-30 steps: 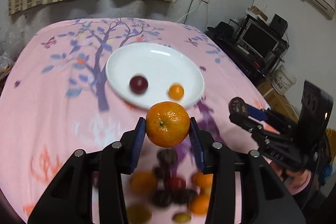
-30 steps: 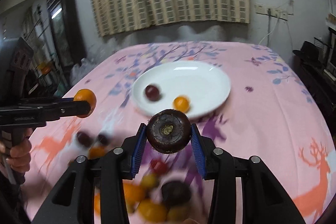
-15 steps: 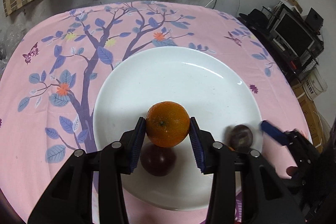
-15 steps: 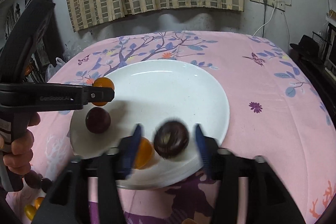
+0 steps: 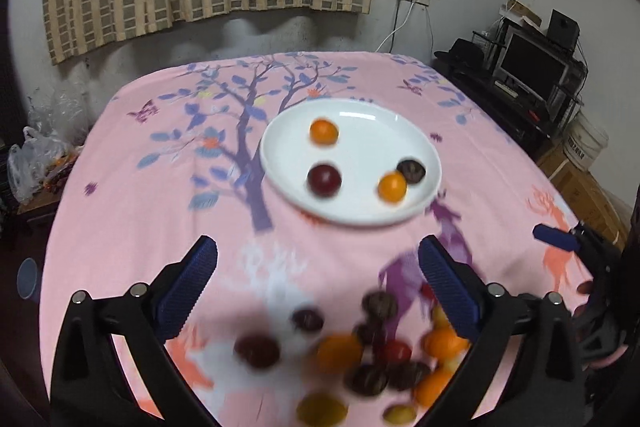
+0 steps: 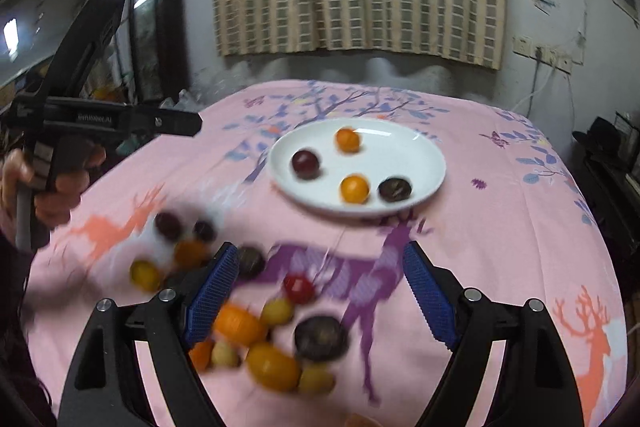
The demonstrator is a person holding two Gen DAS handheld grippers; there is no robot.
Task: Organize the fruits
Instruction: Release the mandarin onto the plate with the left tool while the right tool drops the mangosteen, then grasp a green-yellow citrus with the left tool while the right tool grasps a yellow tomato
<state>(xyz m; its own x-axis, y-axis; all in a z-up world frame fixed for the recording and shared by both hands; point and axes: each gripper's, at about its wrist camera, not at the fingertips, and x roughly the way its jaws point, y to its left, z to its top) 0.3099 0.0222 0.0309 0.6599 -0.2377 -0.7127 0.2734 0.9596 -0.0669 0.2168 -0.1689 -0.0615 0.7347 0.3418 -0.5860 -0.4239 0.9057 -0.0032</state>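
Note:
A white plate (image 5: pixel 372 143) (image 6: pixel 404 155) sits mid-table on the pink cloth. It holds a mandarin (image 5: pixel 324 131), a dark red plum (image 5: pixel 324 179), a small orange fruit (image 5: pixel 392 187) and a dark brown fruit (image 5: pixel 411 171). Several loose fruits lie in a blurred pile (image 5: pixel 360 351) (image 6: pixel 256 323) near the front edge. My left gripper (image 5: pixel 316 245) hovers above the pile, its jaws opening wide with nothing between them. My right gripper (image 6: pixel 319 250) is open and empty over the pile's right side.
A person's hand (image 6: pixel 60 187) holds the left gripper at the left of the right wrist view. Plastic bags (image 5: pixel 36 163) lie beyond the table's left edge. A TV stand (image 5: pixel 532 75) and cartons stand to the right. Curtains hang on the back wall.
The left gripper let go of the mandarin and the right gripper released the dark brown fruit onto the plate. Both jaws opened and pulled back from the plate to above the pile.

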